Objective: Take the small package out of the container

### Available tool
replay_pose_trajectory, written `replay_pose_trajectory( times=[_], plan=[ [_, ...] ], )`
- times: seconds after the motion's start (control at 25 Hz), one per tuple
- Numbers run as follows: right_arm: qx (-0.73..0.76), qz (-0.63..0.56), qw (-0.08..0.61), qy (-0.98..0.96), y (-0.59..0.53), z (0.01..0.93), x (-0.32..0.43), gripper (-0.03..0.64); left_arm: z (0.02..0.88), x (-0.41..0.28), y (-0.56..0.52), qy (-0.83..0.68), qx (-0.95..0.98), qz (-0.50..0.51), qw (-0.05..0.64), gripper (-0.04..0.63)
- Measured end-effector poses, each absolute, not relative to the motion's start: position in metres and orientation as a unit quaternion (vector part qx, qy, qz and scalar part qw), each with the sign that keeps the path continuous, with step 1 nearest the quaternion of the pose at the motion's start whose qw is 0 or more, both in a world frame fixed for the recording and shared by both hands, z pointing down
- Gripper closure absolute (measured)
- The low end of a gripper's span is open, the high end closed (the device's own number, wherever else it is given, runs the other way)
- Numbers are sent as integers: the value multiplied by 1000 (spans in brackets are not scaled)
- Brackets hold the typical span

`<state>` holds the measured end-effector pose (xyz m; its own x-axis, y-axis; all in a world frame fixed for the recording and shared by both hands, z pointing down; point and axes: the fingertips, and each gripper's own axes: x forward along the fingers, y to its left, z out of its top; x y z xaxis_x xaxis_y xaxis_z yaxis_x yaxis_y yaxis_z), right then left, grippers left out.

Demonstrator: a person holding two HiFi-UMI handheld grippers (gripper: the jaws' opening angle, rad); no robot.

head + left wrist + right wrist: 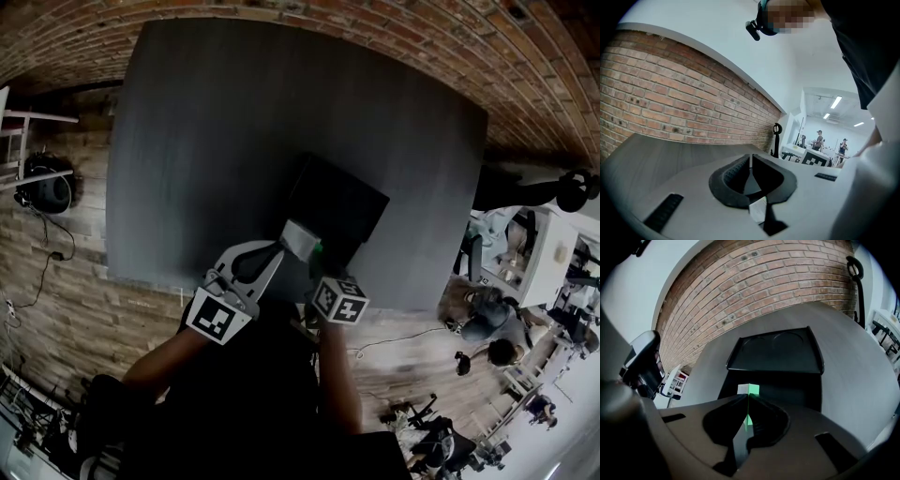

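Note:
A black container [342, 202] lies on the dark grey table [206, 159]; in the right gripper view its raised part [776, 350] shows two round recesses. The small package [300, 238], a thin white and green packet, hangs over the container's near edge. My right gripper [317, 253] is shut on it: the packet [748, 390] sticks out beyond the closed jaws [748, 401], with a green strip between them. My left gripper [277, 251] meets the packet from the left. Its jaws [750, 164] are closed with a white sliver between them.
The table's near edge [234, 286] runs just under the grippers. Brick-patterned wall [670, 103] lies beyond the table. Several people [492, 328] and desks stand to the right. A white chair [19, 141] and a dark round object [45, 187] are to the left.

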<state>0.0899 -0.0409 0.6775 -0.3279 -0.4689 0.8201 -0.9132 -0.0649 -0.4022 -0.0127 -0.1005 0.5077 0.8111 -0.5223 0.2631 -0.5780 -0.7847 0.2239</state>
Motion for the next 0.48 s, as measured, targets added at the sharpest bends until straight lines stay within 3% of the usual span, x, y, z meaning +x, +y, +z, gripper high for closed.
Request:
replay_pose_trajectory(
  times=[0.48],
  plan=[
    [551,460,218,-661,-27,654,86,591,485,-12,-86,-291,946,70,128,549]
  ],
)
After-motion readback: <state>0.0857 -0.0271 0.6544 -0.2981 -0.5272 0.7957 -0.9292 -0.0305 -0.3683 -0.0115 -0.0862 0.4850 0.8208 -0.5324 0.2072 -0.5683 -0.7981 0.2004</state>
